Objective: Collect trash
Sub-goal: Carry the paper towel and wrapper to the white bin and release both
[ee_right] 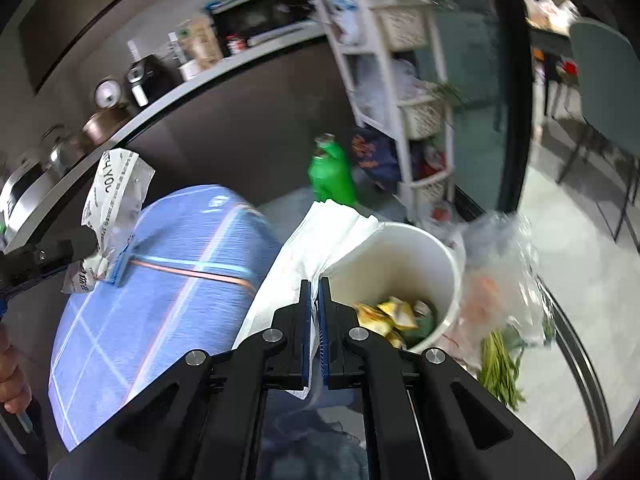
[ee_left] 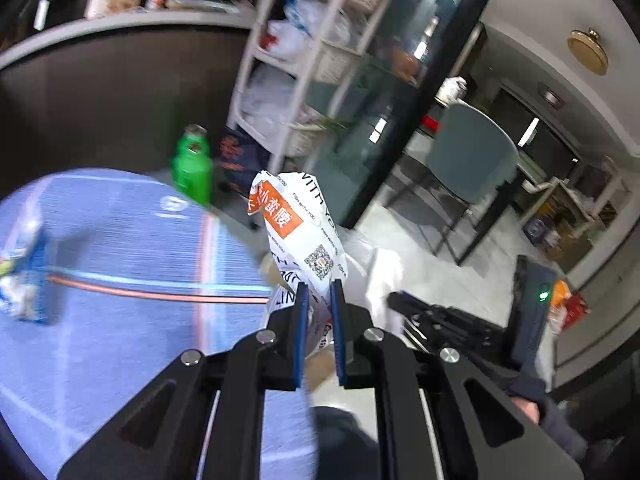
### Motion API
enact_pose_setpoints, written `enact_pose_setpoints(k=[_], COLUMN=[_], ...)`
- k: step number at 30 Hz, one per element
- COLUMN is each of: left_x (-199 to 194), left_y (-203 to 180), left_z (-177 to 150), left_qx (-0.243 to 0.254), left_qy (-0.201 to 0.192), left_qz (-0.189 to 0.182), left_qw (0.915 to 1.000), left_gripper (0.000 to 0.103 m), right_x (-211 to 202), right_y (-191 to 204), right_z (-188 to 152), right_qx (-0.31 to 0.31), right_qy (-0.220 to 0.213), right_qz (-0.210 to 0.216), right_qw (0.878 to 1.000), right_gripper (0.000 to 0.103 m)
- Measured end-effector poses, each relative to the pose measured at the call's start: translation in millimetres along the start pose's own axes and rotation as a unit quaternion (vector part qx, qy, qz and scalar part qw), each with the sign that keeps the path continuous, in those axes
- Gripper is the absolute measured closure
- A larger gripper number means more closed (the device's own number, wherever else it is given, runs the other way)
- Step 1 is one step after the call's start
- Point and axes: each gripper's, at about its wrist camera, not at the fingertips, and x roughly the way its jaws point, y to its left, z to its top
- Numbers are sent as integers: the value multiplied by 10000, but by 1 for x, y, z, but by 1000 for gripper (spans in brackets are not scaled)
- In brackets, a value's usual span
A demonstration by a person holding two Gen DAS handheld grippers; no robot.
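Note:
My left gripper [ee_left: 319, 286] is shut on a crumpled white wrapper [ee_left: 300, 228] with an orange label and a QR code, held in the air past the edge of the blue tablecloth [ee_left: 120, 280]. The wrapper also shows in the right wrist view [ee_right: 114, 196], held up at the left. My right gripper [ee_right: 316, 282] is shut on the white liner bag [ee_right: 320, 236] of a white trash bin [ee_right: 404, 264]. The bin holds yellow scraps [ee_right: 390, 314] at its bottom.
A green bottle [ee_left: 192, 168] stands on the floor by a white shelf rack [ee_left: 304, 60]. A blue carton [ee_left: 28, 276] lies on the tablecloth at the left. A clear bag with green stalks [ee_right: 502, 320] lies right of the bin. A grey chair [ee_left: 468, 160] stands beyond.

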Motion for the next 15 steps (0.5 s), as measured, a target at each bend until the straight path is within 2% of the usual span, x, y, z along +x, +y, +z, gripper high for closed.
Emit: enact_pose_setpoints(k=[5,7,9,15], left_x=[58,80,105,161], left_y=[-9,-9,-6,5], left_z=[11,15,19,20], left_qx=[-26,-101,-101,-235], left_qy=[481,645,783,1213], left_qz=[-286,-354,-269,-121], left_qw=[9984,9972,9965,9923], left_gripper=[91,91,91,90], right_x=[17,27,39,65], right_y=[-34,-45,-53,-68], right_z=[-2,-4,-5,0], right_qx=[240,351,466,472], right_qy=[103,207,278,338], right_qz=[2,174,300,257], right_qw=[9997,9990,9981,9980], right_gripper=[100,99,99,99])
